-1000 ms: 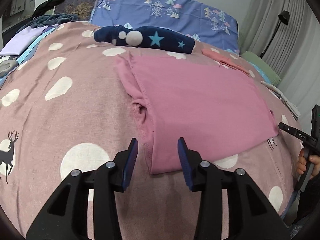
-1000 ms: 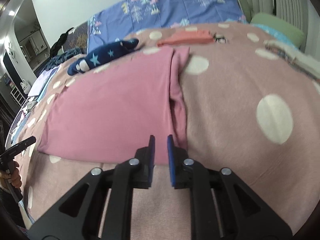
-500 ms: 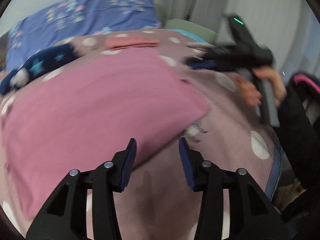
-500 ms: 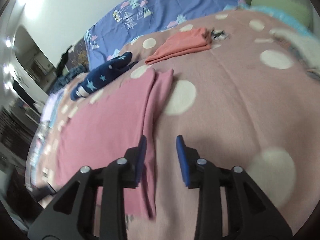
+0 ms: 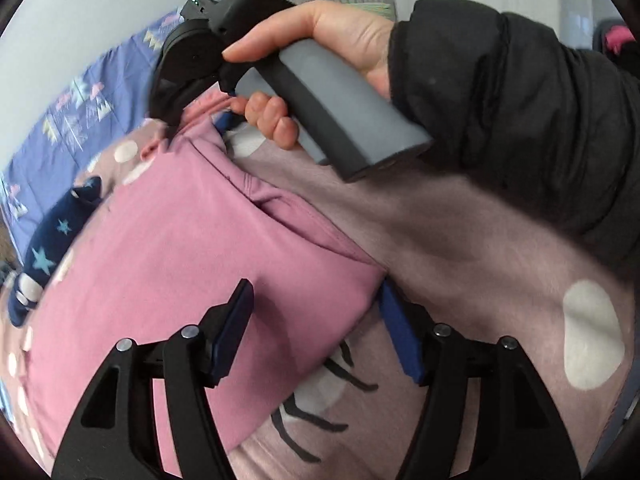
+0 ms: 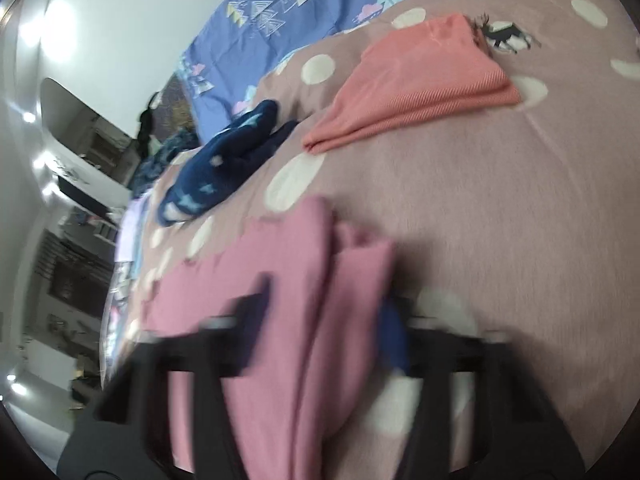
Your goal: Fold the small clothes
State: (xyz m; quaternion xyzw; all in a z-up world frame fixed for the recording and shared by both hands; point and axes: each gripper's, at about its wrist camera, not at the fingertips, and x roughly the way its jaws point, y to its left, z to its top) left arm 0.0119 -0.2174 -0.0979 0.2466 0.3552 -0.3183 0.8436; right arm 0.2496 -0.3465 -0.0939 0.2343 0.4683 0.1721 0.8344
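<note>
A pink garment (image 5: 168, 264) lies folded flat on the dotted pink bedspread (image 5: 460, 240). My left gripper (image 5: 316, 316) is open, its fingers straddling the garment's near right corner. In the left wrist view the right gripper (image 5: 200, 120) is held by a hand (image 5: 344, 28) at the garment's far right corner. In the blurred right wrist view, my right gripper (image 6: 324, 320) is open with its fingers on either side of the garment's folded edge (image 6: 320, 288).
A folded coral garment (image 6: 416, 84) and a navy star-patterned piece (image 6: 224, 160) lie farther up the bedspread (image 6: 500, 208). A blue tree-print pillow (image 6: 288, 12) lies at the head of the bed. A black sleeve (image 5: 520, 112) crosses the right side.
Both grippers have moved to the garment's right edge, the left to the near corner, the right to the far corner. Both have opened wider around the cloth.
</note>
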